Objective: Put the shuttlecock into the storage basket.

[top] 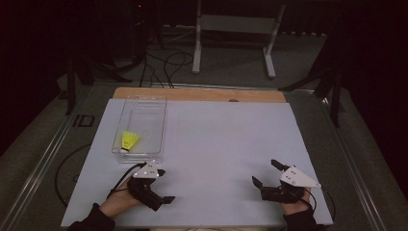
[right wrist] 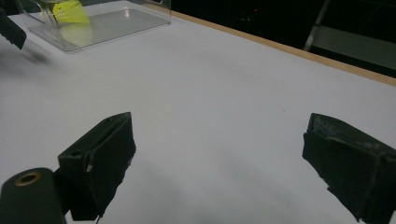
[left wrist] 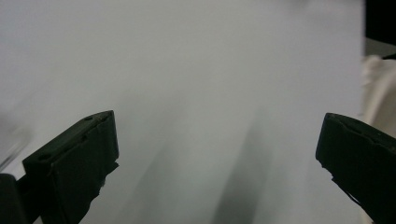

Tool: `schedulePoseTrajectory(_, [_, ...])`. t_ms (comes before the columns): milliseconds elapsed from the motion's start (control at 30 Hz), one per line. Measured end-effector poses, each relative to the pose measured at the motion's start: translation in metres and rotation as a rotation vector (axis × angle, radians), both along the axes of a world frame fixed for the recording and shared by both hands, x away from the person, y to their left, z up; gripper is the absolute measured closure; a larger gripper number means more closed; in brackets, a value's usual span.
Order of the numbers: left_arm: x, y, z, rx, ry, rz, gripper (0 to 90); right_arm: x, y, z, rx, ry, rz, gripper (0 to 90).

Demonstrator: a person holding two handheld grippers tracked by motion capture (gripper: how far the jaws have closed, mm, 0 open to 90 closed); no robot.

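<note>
1. Dark room all round, with one white frame stand (top: 234, 29) on the floor beyond the far edge and black cables (top: 163, 65) trailing near it.
2. One bench (top: 211, 139) with a white top, a strip of bare wood showing along its far edge; wide bare room across the middle and right, from the near edge up to the far one.
3. One clear plastic tray (top: 155, 126), long and narrow, on the left half of the bench, its far end close to the wooden strip and its near end just ahead of the left claw; seen again at the top left of the right gripper view (right wrist: 116, 21).
4. Two claws, one per hand, both low near the near edge and well apart from each other.
5. Left claw (top: 164, 185), just beside the tray's near end, spread wide, gripping nothing, bare white bench between its jaws in the left gripper view (left wrist: 217, 154).
6. Right claw (top: 265, 172), near the right edge of the bench, likewise spread wide and empty, clear of everything (right wrist: 219, 158).
7. One yellow shuttlecock (top: 129, 140), lying inside the tray at its near left part, apart from both claws; yellow skirt also visible through the tray wall in the right gripper view (right wrist: 70, 11).
</note>
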State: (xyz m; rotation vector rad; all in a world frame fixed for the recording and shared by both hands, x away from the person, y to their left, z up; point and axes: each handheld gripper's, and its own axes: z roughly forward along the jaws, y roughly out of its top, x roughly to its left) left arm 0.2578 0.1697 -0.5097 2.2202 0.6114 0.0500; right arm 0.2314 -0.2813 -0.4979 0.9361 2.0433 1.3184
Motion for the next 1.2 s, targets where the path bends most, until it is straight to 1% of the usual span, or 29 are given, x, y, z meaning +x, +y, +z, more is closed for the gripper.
schedulePoseTrajectory(67, [-0.001,0.005,-0.002,-0.007,0.006,0.029,0.0,0.000,0.000,0.000,0.002,0.002,0.000,9.0])
schedulePoseTrajectory(200, [-0.003,0.010,-0.006,-0.012,0.003,0.072,0.0,0.000,0.000,0.000,0.002,0.002,-0.002,9.0])
schedulePoseTrajectory(300, [-0.004,0.013,-0.008,-0.028,0.007,0.105,0.0,0.000,0.000,0.000,-0.001,0.002,-0.001,9.0])
schedulePoseTrajectory(333, [-0.004,0.013,-0.008,-0.028,0.007,0.105,0.0,0.000,0.000,0.000,-0.001,0.002,-0.001,9.0])
schedulePoseTrajectory(367, [-0.004,0.015,-0.008,-0.042,0.012,0.126,0.0,0.000,0.000,0.000,-0.001,0.000,0.000,9.0])
schedulePoseTrajectory(400, [-0.005,0.016,-0.008,-0.053,-0.002,0.138,0.0,0.000,-0.001,0.000,0.000,-0.002,-0.002,9.0])
schedulePoseTrajectory(433, [-0.006,0.016,-0.007,-0.050,-0.013,0.143,0.0,0.000,-0.001,0.000,0.002,-0.001,-0.002,9.0])
schedulePoseTrajectory(467, [-0.006,0.016,-0.007,-0.050,-0.013,0.143,0.0,0.000,-0.001,0.000,0.001,0.000,-0.002,9.0])
schedulePoseTrajectory(500, [-0.007,0.016,-0.007,-0.048,-0.029,0.151,0.0,0.000,-0.001,0.000,0.001,0.000,-0.002,9.0])
schedulePoseTrajectory(533, [-0.007,0.016,-0.007,-0.048,-0.029,0.151,0.0,0.000,-0.001,0.000,0.001,0.000,-0.002,9.0])
schedulePoseTrajectory(567, [-0.009,0.016,-0.006,-0.047,-0.058,0.168,0.0,0.000,-0.001,0.000,0.000,-0.001,-0.002,9.0])
schedulePoseTrajectory(600, [-0.010,0.016,-0.006,-0.049,-0.074,0.178,0.0,-0.001,-0.001,0.000,0.001,-0.001,-0.002,9.0])
schedulePoseTrajectory(767, [-0.010,0.016,-0.008,-0.045,-0.064,0.181,0.0,0.000,-0.001,0.000,0.004,0.000,-0.004,9.0])
schedulePoseTrajectory(867, [-0.010,0.016,-0.010,-0.042,-0.068,0.201,0.0,-0.001,-0.001,0.000,0.004,0.001,-0.003,9.0])
schedulePoseTrajectory(933, [-0.010,0.016,-0.010,-0.042,-0.068,0.201,0.0,0.000,-0.001,0.000,0.003,0.001,-0.001,9.0])
schedulePoseTrajectory(967, [-0.010,0.015,-0.011,-0.050,-0.065,0.206,0.0,-0.001,-0.001,0.000,0.005,0.004,0.000,9.0])
schedulePoseTrajectory(1100, [-0.010,0.015,-0.012,-0.044,-0.077,0.215,0.0,0.000,-0.001,-0.001,0.006,0.005,0.001,9.0])
schedulePoseTrajectory(1200, [-0.010,0.017,-0.011,-0.057,-0.082,0.231,0.0,0.000,-0.001,-0.001,0.008,0.008,0.003,9.0])
